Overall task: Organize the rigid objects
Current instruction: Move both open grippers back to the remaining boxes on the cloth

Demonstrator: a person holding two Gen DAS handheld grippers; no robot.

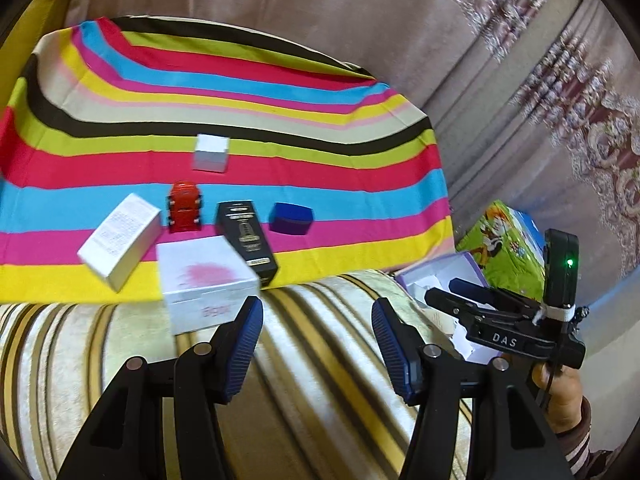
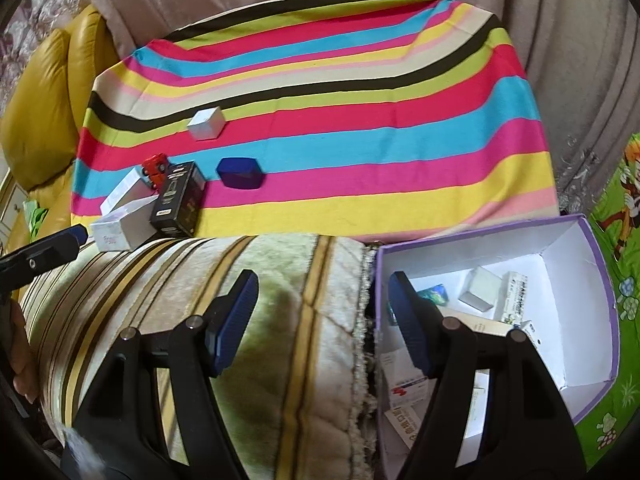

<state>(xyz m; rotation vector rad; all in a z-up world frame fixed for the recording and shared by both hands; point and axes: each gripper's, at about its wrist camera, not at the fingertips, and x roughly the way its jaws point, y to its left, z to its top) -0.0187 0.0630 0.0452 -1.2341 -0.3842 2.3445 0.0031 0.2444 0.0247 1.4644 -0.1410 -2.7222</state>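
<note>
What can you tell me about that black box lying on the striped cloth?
The black box is a long, slim carton, apparently glossy cardboard, with pale print and a product picture on its top face; the text is too small to read. It looks closed and undamaged. It lies flat near the cloth's front edge, angled across the stripes. A large white box with a pink mark sits against one side, a red toy car stands just behind, and a dark blue box lies apart from it. Nothing grips it.

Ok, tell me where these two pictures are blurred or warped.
Left wrist view: the pink-printed white box and the striped cushion near the camera are smeared; the striped cloth bows with the lens. Right wrist view: the cushion is soft, the purple-edged box sharper, and the corners are dark.
</note>
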